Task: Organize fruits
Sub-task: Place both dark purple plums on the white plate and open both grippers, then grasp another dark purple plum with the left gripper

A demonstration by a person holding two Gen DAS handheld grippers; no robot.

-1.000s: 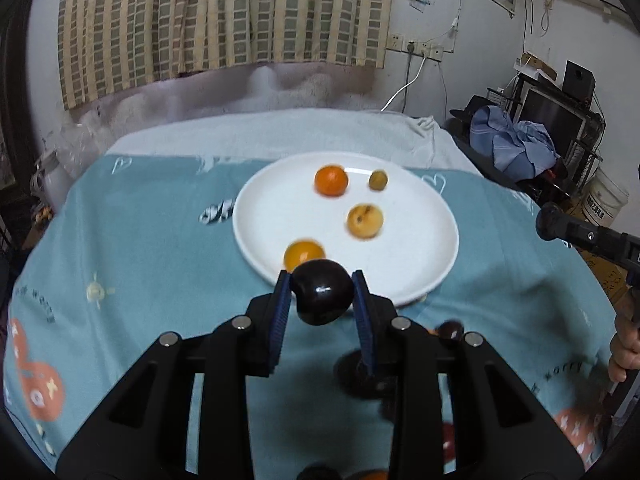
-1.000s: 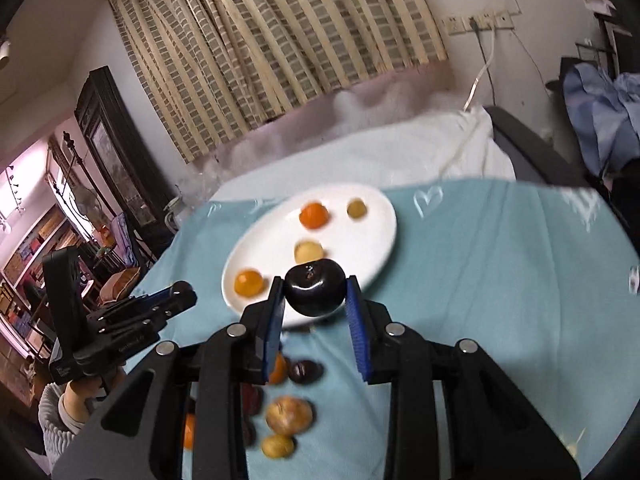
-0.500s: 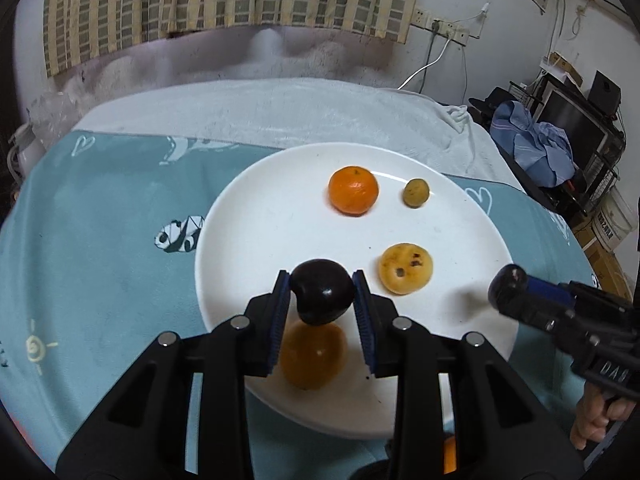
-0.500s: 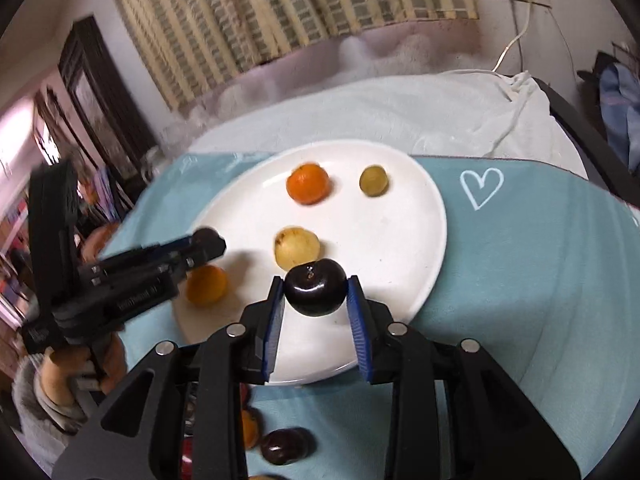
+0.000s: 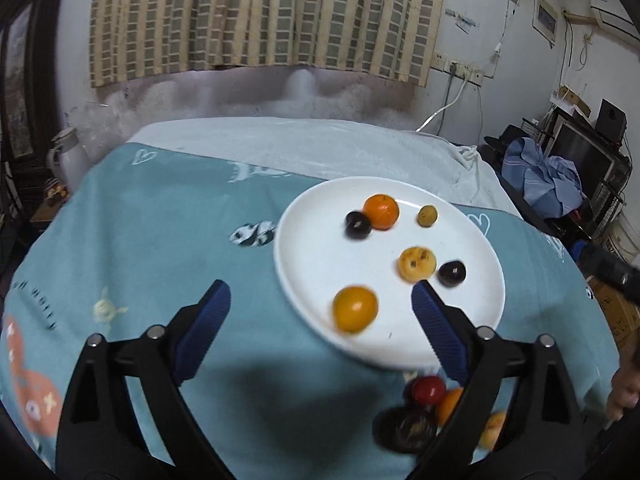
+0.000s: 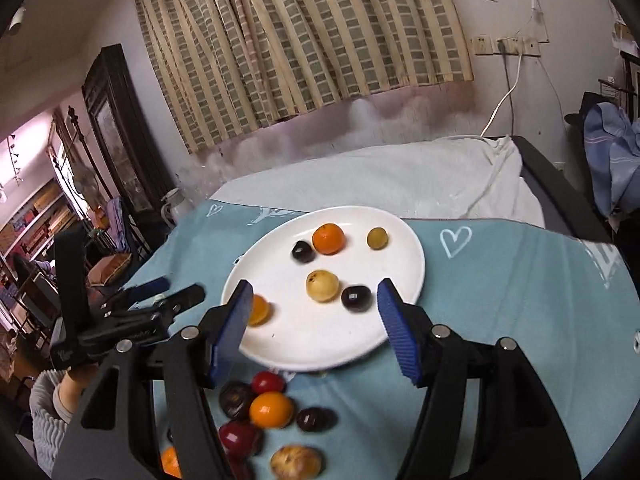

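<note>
On the blue cloth a white plate is set, with six fruits on it; one dark plum is seen at 11 o'clock, touching an orange; another dark plum lies at 4 o'clock beside a yellow fruit; both the left gripper and the right gripper have just been opened wide, with nothing held; more fruits are piled by the plate's near rim, at 6 o'clock

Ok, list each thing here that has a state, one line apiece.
left gripper: open, just opened, nothing between its pads.
right gripper: open, just opened, empty.
white plate: flat on the cloth, six fruits on it.
two dark plums: loose on the plate.
fruit pile: on the cloth, off the plate.
</note>
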